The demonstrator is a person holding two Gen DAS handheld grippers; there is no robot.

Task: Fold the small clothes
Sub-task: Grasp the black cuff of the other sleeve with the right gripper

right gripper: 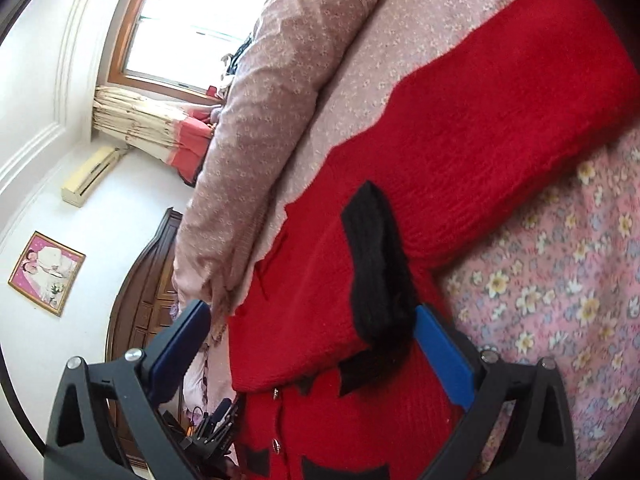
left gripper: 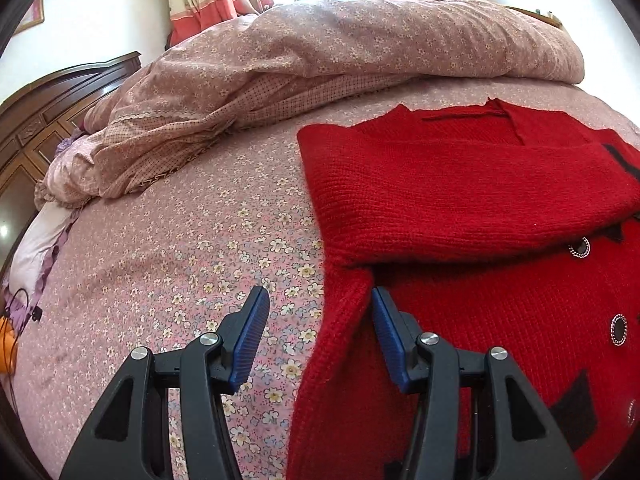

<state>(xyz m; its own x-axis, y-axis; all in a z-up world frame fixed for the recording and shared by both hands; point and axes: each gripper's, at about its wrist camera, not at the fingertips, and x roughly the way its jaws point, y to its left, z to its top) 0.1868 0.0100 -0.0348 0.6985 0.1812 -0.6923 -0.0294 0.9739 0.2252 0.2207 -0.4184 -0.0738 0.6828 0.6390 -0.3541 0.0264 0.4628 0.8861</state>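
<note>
A red knit cardigan point(left gripper: 480, 208) with black trim and metal buttons lies on the floral bedsheet point(left gripper: 160, 264). One sleeve is folded across its chest. My left gripper point(left gripper: 320, 300) is open low over the cardigan's left edge, which runs between its blue pads, and grips nothing. In the right wrist view the cardigan point(right gripper: 440, 128) fills the middle, with the sleeve's black cuff point(right gripper: 376, 264) lying on it. My right gripper point(right gripper: 312, 320) is open wide just above the cuff and body, holding nothing.
A bunched floral quilt point(left gripper: 320, 48) lies across the far side of the bed. A dark wooden headboard point(left gripper: 48, 112) stands at the left. Cables and an orange object point(left gripper: 8, 344) lie at the bed's left edge. A window and curtain are behind.
</note>
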